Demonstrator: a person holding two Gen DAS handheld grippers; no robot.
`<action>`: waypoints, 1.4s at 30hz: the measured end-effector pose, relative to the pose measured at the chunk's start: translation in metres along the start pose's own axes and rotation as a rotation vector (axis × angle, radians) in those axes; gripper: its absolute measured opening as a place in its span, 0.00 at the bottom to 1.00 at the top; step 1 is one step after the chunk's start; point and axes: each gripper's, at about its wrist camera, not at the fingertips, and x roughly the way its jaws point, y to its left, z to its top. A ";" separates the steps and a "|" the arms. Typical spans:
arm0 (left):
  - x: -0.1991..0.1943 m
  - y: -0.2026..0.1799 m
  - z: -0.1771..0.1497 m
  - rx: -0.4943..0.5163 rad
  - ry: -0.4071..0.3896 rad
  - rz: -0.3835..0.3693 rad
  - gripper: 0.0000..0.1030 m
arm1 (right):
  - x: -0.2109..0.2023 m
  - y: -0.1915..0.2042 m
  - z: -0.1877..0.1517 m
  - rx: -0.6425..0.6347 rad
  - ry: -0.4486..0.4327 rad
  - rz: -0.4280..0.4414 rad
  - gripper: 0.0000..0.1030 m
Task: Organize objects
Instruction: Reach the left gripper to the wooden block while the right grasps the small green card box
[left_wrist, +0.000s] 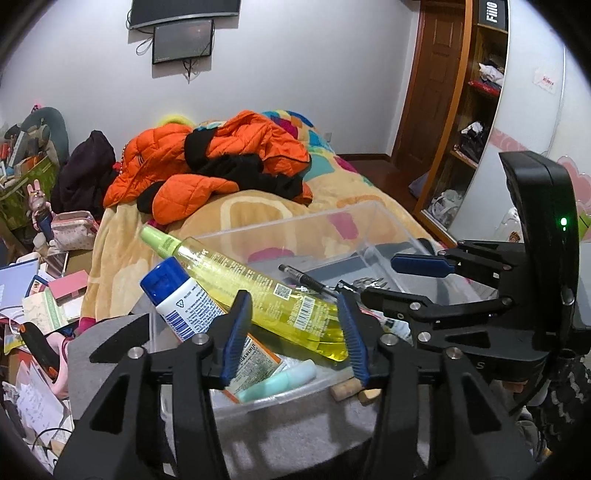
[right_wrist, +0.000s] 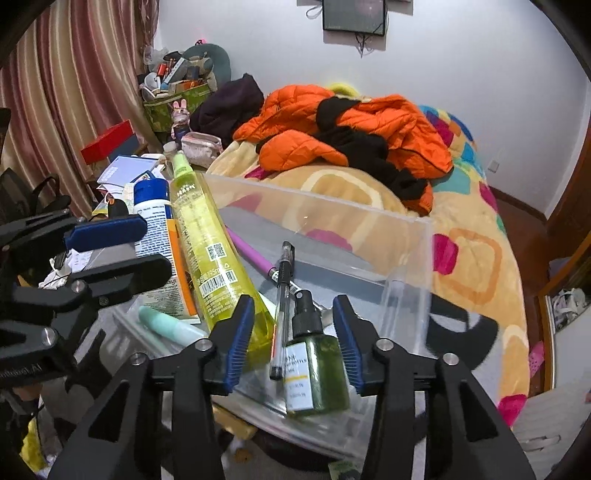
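A clear plastic bin (left_wrist: 280, 229) (right_wrist: 424, 236) stands on a grey round table. In it lie a long yellow bottle (left_wrist: 258, 288) (right_wrist: 210, 243), a blue-capped white can (left_wrist: 177, 295) (right_wrist: 151, 206), an orange tube (right_wrist: 181, 273), a mint tube (left_wrist: 280, 380) (right_wrist: 166, 325), a black pen (left_wrist: 306, 278) (right_wrist: 282, 306), a purple pen (right_wrist: 251, 254) and a small green spray bottle (right_wrist: 314, 362). My left gripper (left_wrist: 295, 332) is open over the bin's near side, its fingers either side of the yellow bottle's base. My right gripper (right_wrist: 295, 339) is open, with the spray bottle and pen between its fingers.
A bed with a patterned blanket (right_wrist: 472, 258) and an orange jacket (left_wrist: 207, 162) lies behind the bin. Papers and boxes (left_wrist: 37, 302) are heaped at the left. Two corks (left_wrist: 354, 391) lie on the grey table (left_wrist: 295, 428). A wooden shelf (left_wrist: 461, 122) stands at the right.
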 end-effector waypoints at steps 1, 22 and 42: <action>-0.003 -0.001 0.000 0.000 -0.006 0.001 0.58 | -0.004 0.000 -0.001 -0.002 -0.008 -0.007 0.44; -0.006 -0.016 -0.051 -0.072 0.125 -0.043 0.78 | -0.067 -0.031 -0.069 0.072 -0.031 -0.106 0.70; 0.050 -0.060 -0.075 -0.110 0.258 -0.066 0.78 | -0.022 -0.048 -0.118 0.169 0.092 -0.042 0.36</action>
